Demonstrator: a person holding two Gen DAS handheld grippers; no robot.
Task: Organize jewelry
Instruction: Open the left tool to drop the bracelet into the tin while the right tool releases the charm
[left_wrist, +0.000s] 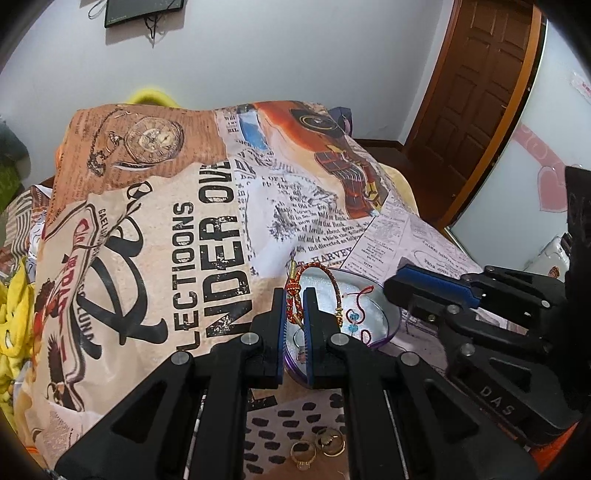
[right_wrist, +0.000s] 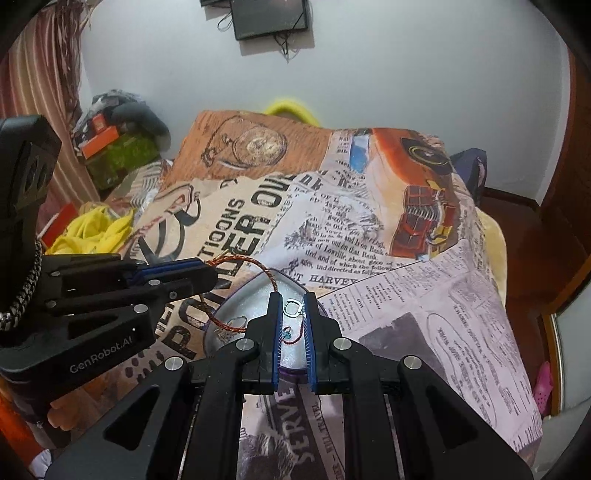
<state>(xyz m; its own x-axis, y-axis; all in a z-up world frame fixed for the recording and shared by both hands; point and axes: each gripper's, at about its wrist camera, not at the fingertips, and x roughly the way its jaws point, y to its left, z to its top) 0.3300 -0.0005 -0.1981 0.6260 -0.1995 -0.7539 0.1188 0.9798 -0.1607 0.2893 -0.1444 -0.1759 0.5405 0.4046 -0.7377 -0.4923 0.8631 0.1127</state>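
The left gripper (left_wrist: 295, 306) pinched a red-and-gold cord bracelet (left_wrist: 320, 271) above the near edge of a clear tray (left_wrist: 391, 325) on the printed bedspread (left_wrist: 155, 258). The right gripper (right_wrist: 293, 325) was pressed together on a thin red thread (right_wrist: 295, 338) over the tray. 2 gold rings (left_wrist: 317, 448) lay near the bed's front edge.

Free room: the printed cloth (left_wrist: 192, 229) lies open and unobstructed to the left of and beyond the tray (left_wrist: 391, 325). Obstructions: the left gripper (left_wrist: 295, 314), clamped on the red-gold cord bracelet (left_wrist: 317, 273), hangs over the tray's left part; the right gripper (right_wrist: 293, 325), jaws closed, stands over its middle; the two are near each other. Two gold rings (left_wrist: 317, 446) lie on the cloth just before the tray.
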